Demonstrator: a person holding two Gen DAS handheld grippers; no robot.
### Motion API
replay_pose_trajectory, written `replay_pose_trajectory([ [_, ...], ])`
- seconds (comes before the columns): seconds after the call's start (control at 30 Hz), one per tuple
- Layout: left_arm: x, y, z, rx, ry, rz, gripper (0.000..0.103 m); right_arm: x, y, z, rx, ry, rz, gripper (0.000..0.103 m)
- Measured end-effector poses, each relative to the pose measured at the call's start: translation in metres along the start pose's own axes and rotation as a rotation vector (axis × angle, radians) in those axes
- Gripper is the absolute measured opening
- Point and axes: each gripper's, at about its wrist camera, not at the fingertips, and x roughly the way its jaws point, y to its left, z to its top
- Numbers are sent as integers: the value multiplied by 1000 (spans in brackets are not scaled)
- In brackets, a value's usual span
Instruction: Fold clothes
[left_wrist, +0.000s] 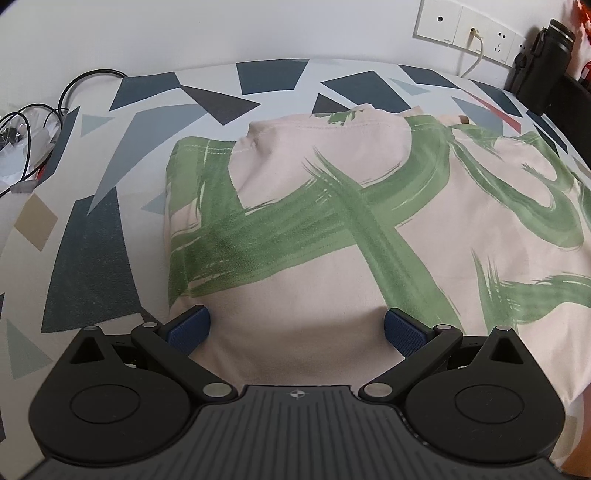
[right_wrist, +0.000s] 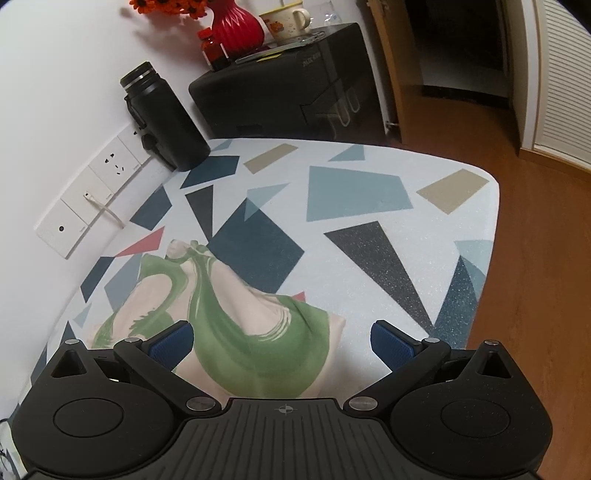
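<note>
We find the pink T-shirt with green brush strokes (left_wrist: 332, 206) lying on the desk (left_wrist: 92, 240), which carries a geometric-patterned cover; the shirt's left side appears turned in along a straight edge, while on the right a sleeve or corner (right_wrist: 192, 258) trails loosely toward the wall sockets (right_wrist: 92, 192). The left tongs (left_wrist: 297, 326) are spread wide and hold nothing, hovering at the near edge of the shirt body with plain pink cloth between the blue pads (left_wrist: 190, 328). The right tongs (right_wrist: 282, 341) are likewise spread and empty, poised over the shirt's right portion (right_wrist: 258, 332), where the cloth lies ridged and uneven. We cannot settle from this layout whether a fold has just been laid and let go or whether the near hem is about to be taken up; the scene fits both. In either case we recommend the following for a clean fold: seat each pad squarely over the cloth edge, pinch all layers together rather than the top layer alone, keep both tongs level with each other, and smooth the rumpled right side so the crease runs straight. We keep the loose corner clear of the black flask (right_wrist: 166, 122) standing at the far right of the desk.
</note>
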Motion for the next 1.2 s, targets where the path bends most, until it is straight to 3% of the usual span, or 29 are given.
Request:
replay_pose_trajectory([
  [0.7, 1, -4, -3, -2, -18, 22, 103, 21, 6, -2, -12, 60, 12, 102],
  [0.97, -2, -3, -8, -22, -63, 20, 103, 39, 5, -1, -42, 100, -11, 102],
  [1.2, -13, 22, -11, -140, -98, -54, 103, 46, 16, 3, -132, 96, 36, 102],
])
